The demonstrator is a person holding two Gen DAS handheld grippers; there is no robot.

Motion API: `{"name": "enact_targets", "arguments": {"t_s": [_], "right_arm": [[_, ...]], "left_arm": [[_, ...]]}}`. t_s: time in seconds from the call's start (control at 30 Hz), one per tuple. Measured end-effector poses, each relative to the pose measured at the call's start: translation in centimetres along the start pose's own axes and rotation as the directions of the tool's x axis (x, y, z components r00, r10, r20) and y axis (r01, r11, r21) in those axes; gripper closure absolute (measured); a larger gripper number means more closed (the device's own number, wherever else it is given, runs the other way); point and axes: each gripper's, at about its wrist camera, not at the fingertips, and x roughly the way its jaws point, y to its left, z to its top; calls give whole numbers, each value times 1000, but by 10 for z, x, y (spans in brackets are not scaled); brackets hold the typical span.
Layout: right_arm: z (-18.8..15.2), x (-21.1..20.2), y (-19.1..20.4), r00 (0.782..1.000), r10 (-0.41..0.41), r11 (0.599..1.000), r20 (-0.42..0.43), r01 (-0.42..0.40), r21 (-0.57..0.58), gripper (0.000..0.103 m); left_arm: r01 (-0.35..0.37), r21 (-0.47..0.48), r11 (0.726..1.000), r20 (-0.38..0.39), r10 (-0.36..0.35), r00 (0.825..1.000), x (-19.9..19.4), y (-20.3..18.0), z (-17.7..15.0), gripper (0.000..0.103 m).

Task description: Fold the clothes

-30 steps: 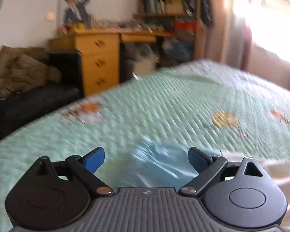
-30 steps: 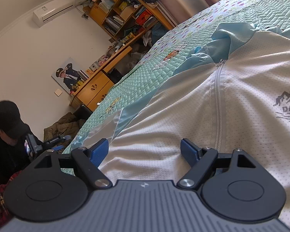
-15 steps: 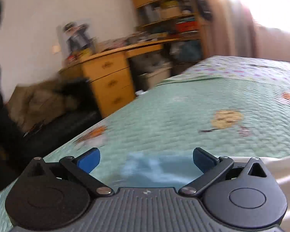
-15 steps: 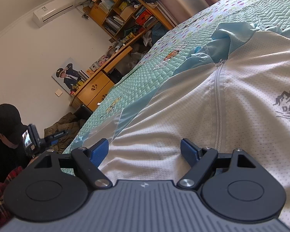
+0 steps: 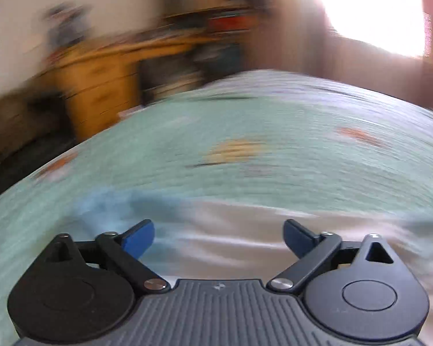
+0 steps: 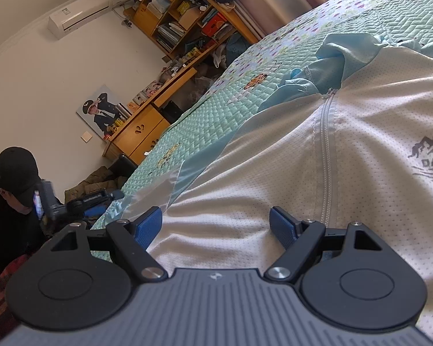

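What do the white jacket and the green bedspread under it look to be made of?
White jacket: likely thin synthetic sports mesh, matte; a fine grid of pinholes shows, plus a zipper and smooth light-blue panels. Green bedspread: probably quilted cotton or a blend, matte; stitched wavy ridges and printed patches. Neither fibre is certain from looks alone.

Jacket (image 6: 274, 150) on bed (image 6: 205, 121); desk (image 6: 141, 132) prob. behind.
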Motion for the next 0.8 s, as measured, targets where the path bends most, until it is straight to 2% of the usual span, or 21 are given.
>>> {"name": "enact_targets", "arguments": {"t_s": [0.07, 0.13, 0.2, 0.23, 0.27, 0.3, 0.37, 0.4, 0.43, 0.47, 0.5, 0.53, 0.6, 0.63, 0.67, 0.7, 0.73, 0.8], "right_arm": [[0, 0, 0, 1000, 1, 1000, 0, -1, 1, 21], [0, 0, 0, 1000, 3, 1000, 0, -3, 4, 21], [0, 0, -1, 1000, 6, 1000, -1, -6, 6, 21], [1, -1, -1, 1000, 6, 1000, -1, -6, 7, 21], [1, -1, -1, 1000, 6, 1000, -2, -6, 7, 21], [1, -1, -1, 1000, 6, 1000, -3, -6, 8, 21], [1, 0, -1, 1000, 4, 1000, -4, -4, 8, 21], [1, 0, 0, 1000, 3, 1000, -5, -3, 8, 21], [1, 0, 0, 1000, 2, 1000, -6, -2, 8, 21], [1, 0, 0, 1000, 1, 1000, -7, -1, 7, 21], [2, 0, 0, 1000, 0, 1000, -7, 0, 7, 21], [2, 0, 0, 1000, -1, 1000, -8, 1, 7, 21], [3, -1, 0, 1000, 2, 1000, -7, -2, 16, 21], [4, -1, -2, 1000, 6, 1000, -6, -5, 29, 21], [6, -5, -4, 1000, 10, 998, 5, -11, 64, 21], [9, -9, -7, 1000, 15, 995, 16, -16, 99, 21], [12, -13, -10, 999, 18, 991, 30, -22, 136, 21], [21, -40, -17, 991, -7, 968, 132, -27, 251, 21]], "left_arm": [[117, 110, 987, -27, -115, 993, 3, -38, -4, 1], [155, 155, 976, -130, -136, 982, 27, -55, -8, 1], [117, 85, 989, -229, -95, 969, 53, -49, -12, 0], [77, -7, 997, -222, -76, 972, 58, -38, -8, 1], [-30, -54, 998, -225, 17, 974, 59, -30, -4, 3], [-122, -56, 991, -211, 107, 972, 56, -28, 0, 7], [-190, -66, 979, -139, 180, 974, 39, -33, 7, 7], [-144, -105, 984, -106, 133, 985, 29, -37, 7, 7], [-68, -148, 987, -80, 57, 995, 19, -42, 7, 4], [19, -179, 984, -63, -31, 998, 12, -50, 6, 3], [93, -197, 976, -59, -107, 993, 7, -60, 2, 2], [171, -215, 962, -60, -187, 980, 1, -71, -3, 1], [309, -257, 916, -75, -338, 938, -6, -93, -14, 1], [348, -282, 894, -92, -387, 918, -4, -99, -23, 1], [366, -316, 875, -115, -419, 901, 0, -104, -31, 1], [357, -349, 866, -133, -423, 896, 4, -106, -39, 1], [331, -377, 865, -144, -408, 902, 4, -107, -46, 4], [295, -412, 862, -152, -384, 911, -7, -113, -57, 5]]}}
